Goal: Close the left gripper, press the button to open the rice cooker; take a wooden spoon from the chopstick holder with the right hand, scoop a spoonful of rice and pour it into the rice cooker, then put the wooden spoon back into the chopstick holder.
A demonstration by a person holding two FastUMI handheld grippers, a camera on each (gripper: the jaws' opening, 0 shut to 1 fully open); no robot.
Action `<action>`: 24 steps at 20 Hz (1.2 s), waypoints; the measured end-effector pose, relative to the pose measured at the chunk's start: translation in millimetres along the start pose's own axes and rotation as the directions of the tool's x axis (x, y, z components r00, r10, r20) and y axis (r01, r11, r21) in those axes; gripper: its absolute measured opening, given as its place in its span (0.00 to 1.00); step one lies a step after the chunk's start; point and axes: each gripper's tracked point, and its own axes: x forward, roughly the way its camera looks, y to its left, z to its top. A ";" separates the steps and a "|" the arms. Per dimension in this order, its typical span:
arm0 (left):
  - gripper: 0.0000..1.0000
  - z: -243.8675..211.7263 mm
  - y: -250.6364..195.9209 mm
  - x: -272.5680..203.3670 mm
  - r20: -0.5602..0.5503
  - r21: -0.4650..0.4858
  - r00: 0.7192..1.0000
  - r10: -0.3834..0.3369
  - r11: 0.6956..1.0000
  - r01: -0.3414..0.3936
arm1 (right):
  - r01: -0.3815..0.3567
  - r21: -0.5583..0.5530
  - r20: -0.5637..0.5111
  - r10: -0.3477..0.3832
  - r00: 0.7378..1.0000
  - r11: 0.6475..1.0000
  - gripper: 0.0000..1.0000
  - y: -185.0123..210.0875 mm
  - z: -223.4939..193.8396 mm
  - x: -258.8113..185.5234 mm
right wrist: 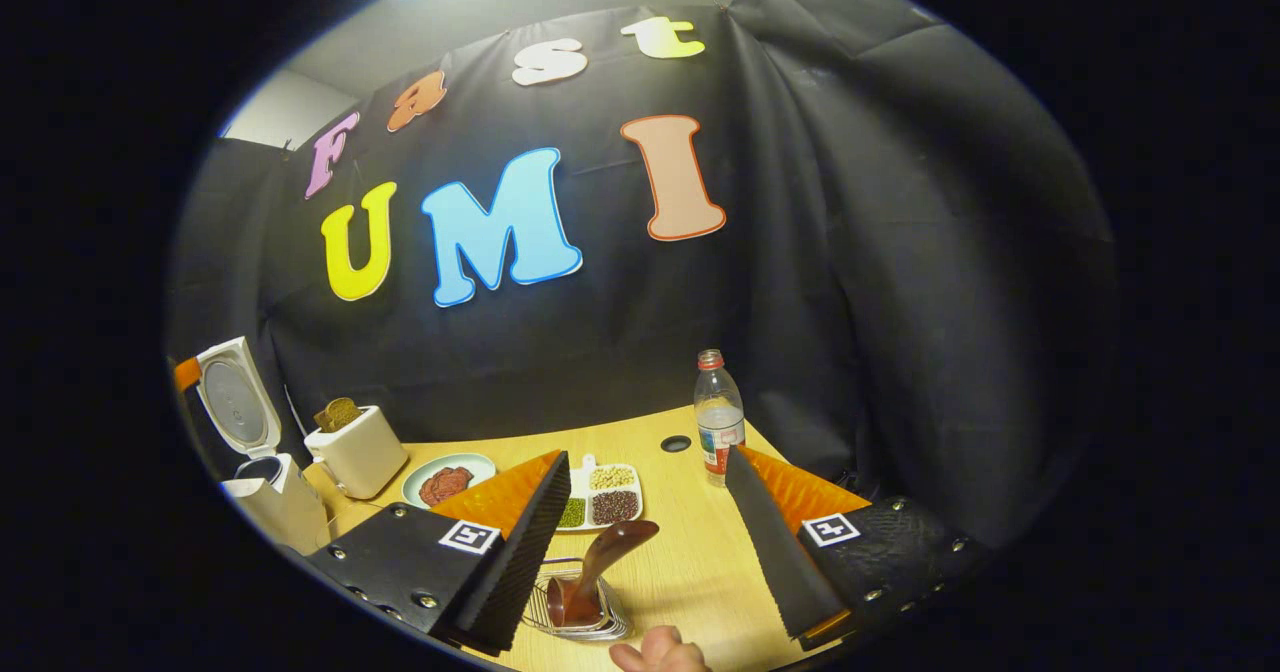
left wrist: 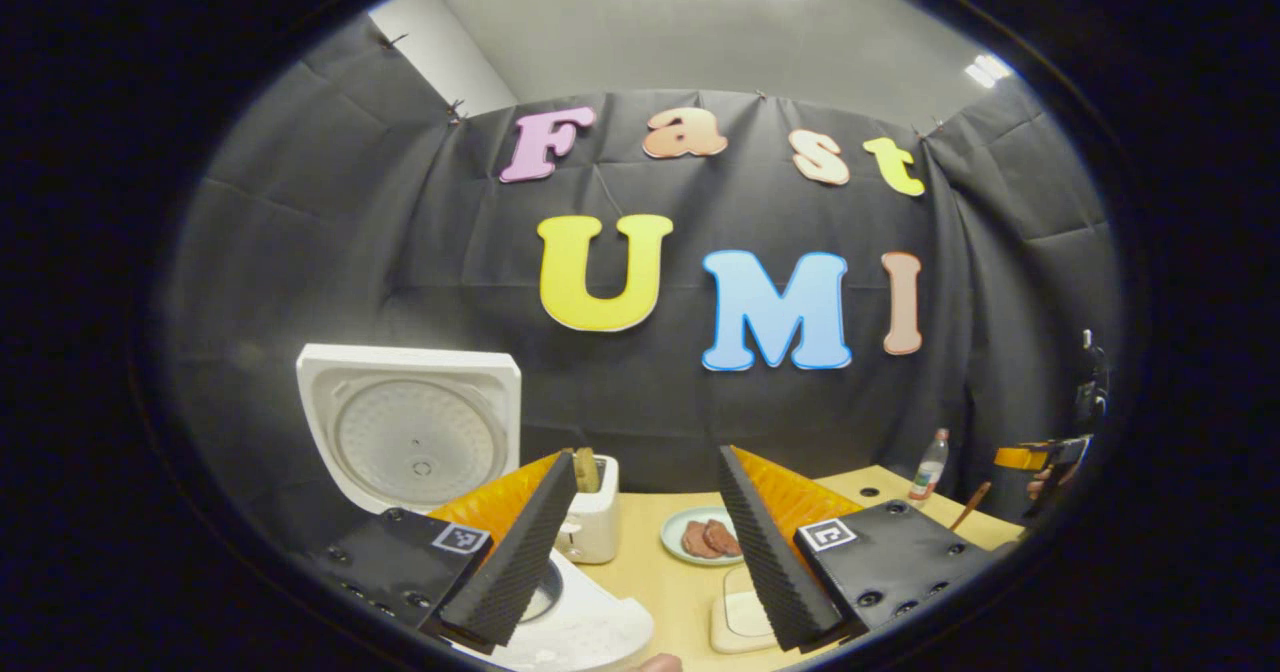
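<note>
White rice cooker [left wrist: 420, 442] lid raised; dark wooden spoon [right wrist: 600, 562] standing in wire chopstick holder [right wrist: 580, 617]; both hand-held grippers [left wrist: 645, 552] [right wrist: 650, 557] wide open, empty; scooping remains

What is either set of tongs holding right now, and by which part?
Nothing. Both tongs are open and empty; the wooden spoon sits in its holder.
</note>
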 end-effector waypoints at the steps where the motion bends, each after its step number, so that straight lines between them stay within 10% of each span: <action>1: 0.96 13.1 10.4 5.5 0.007 0.003 1.000 0.018 1.000 -0.018 | -0.001 -0.006 0.007 0.001 1.000 1.000 0.94 -1.8 2.5 -2.0; 12: 0.98 88.8 150.3 88.7 -0.033 0.000 0.975 0.220 0.975 -0.221 | -0.040 -0.020 0.012 0.040 0.999 0.999 0.94 5.9 4.3 -13.6; 24: 0.92 37.2 244.7 151.3 -0.145 -0.005 0.914 0.379 0.923 -0.384 | -0.024 -0.040 -0.016 0.023 1.000 0.999 0.94 7.4 -5.6 -4.4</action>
